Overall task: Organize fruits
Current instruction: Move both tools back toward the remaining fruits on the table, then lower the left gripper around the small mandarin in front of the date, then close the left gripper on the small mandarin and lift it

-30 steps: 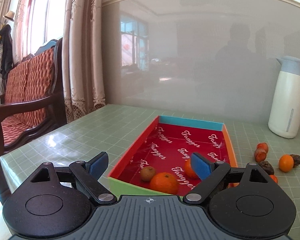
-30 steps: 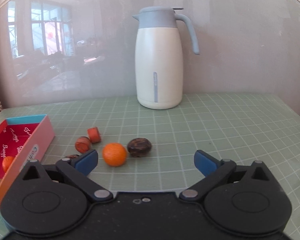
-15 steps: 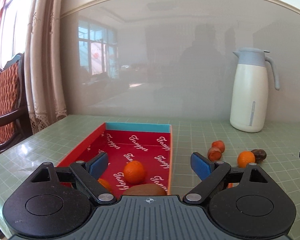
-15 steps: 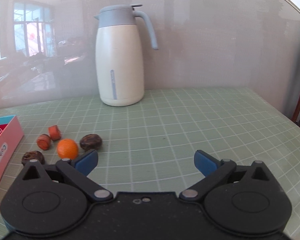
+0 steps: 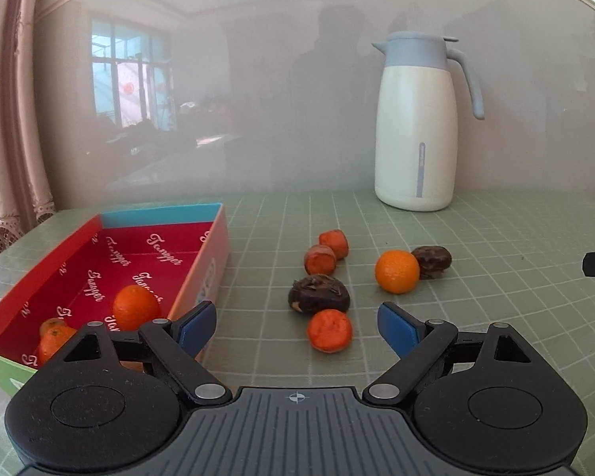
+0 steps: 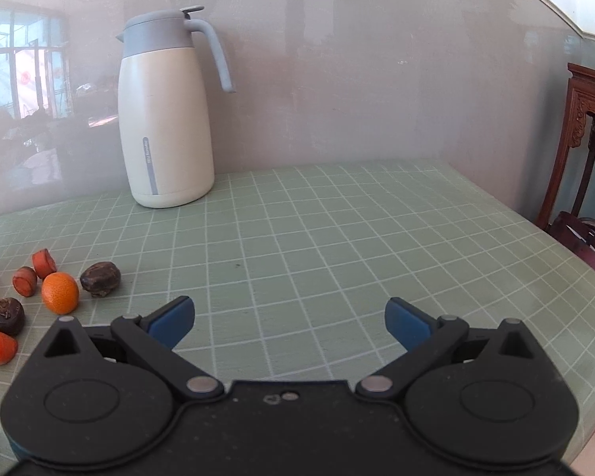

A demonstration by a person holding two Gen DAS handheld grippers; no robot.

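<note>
Swinging away from the box compared with a second ago: back then looking straight down into the long shallow cardboard box with the red printed lining (image 5: 146,254), now seeing it pushed off to the left and the loose fruit sitting dead ahead. Meaning, probably, lining up for the next pickup rather than dropping anything off.

Left gripper (image 5: 297,327) hanging wide open, blue pads spread, holding nothing. Nearest target sitting right between the fingers: a small reddish-orange fruit with a flattened face (image 5: 329,331), touching a dark brown wrinkled fruit (image 5: 319,293) just behind it. Further back, two more small reddish-orange ones (image 5: 326,252) huddling together, plus a round bright orange tangerine (image 5: 396,271) leaning against a second dark brown fruit (image 5: 432,261).

Right gripper (image 6: 289,323) also gaping open and empty, drifting off to the right since a second ago, pointing at bare green checked tablecloth (image 6: 337,238) with the pile way off to its left.

Inside the box: one round tangerine (image 5: 135,307) and a couple more orange pieces (image 5: 53,337) near the front corner, partly hiding behind the gripper body. Still six pieces waiting outside, so roughly a third done.

Tall cream thermos jug with a grey-blue lid (image 5: 416,127) standing well behind everything, not getting in the way.
</note>
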